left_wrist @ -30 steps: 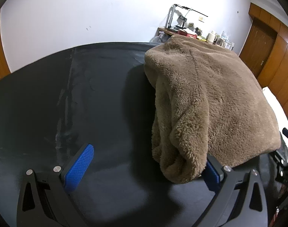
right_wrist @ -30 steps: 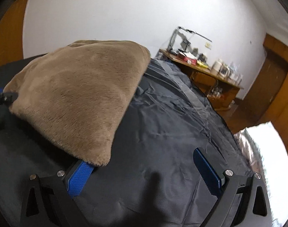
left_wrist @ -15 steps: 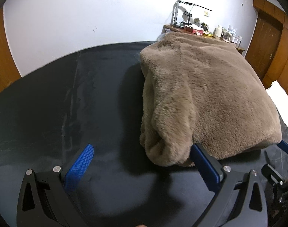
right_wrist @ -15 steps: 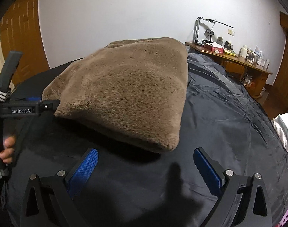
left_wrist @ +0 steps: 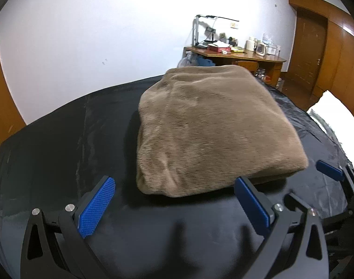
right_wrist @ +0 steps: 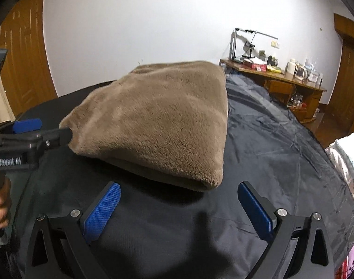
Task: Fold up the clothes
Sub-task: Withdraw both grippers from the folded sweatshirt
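Left wrist view: the left gripper (left_wrist: 174, 200) stands with its jaws spread wide and nothing between its blue pads (left_wrist: 96, 207). A second ago its right pad was tucked under the rolled edge of the brown fleece garment (left_wrist: 211, 125); now both pads are clear of it, just short of the near edge. The garment lies folded into a flat rectangle on the black sheet (left_wrist: 60, 139), no longer lifted or bunched. The right gripper's blue fingertip shows at the far right, near the garment's corner. A wooden desk (left_wrist: 242, 57) stands by the wall.

Right wrist view: the right gripper (right_wrist: 179, 207) is likewise spread apart and empty, its left pad out from under the garment (right_wrist: 158, 121), which it touched a second ago. The left gripper (right_wrist: 28, 132) sits beside the garment's left corner, a hand (right_wrist: 0, 207) on its handle.
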Demonstrator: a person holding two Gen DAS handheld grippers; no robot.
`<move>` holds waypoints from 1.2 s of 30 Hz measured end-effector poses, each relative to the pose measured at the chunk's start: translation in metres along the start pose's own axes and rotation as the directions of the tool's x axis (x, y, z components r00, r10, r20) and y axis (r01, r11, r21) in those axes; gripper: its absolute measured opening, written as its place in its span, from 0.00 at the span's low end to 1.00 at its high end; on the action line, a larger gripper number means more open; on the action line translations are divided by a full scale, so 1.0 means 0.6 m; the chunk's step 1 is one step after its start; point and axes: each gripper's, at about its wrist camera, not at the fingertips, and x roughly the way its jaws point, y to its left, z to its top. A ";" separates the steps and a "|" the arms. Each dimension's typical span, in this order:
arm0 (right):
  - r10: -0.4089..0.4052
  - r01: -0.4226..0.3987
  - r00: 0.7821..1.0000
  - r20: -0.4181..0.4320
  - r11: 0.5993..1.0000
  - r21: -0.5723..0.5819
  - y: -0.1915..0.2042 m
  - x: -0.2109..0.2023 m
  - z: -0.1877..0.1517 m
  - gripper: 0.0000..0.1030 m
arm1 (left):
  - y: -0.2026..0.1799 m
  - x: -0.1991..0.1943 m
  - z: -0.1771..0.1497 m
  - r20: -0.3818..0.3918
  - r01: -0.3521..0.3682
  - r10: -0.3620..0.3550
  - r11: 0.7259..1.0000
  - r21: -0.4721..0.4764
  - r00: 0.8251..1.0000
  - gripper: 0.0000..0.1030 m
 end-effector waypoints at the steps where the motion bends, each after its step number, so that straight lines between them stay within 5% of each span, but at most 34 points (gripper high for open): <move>1: 0.000 0.000 1.000 0.008 1.000 0.000 0.002 -0.003 0.002 0.99 | -0.003 -0.002 0.001 0.006 0.004 -0.004 1.000 0.003 1.000 1.00; 14: -0.075 0.073 0.987 0.144 0.997 0.016 0.013 -0.048 0.024 0.99 | -0.007 -0.009 0.004 0.032 -0.005 0.005 1.000 0.001 0.999 1.00; 36: -0.045 0.043 0.993 0.110 0.999 0.018 0.018 -0.028 0.013 0.99 | -0.020 -0.013 -0.007 0.092 -0.017 0.013 0.999 0.040 0.996 1.00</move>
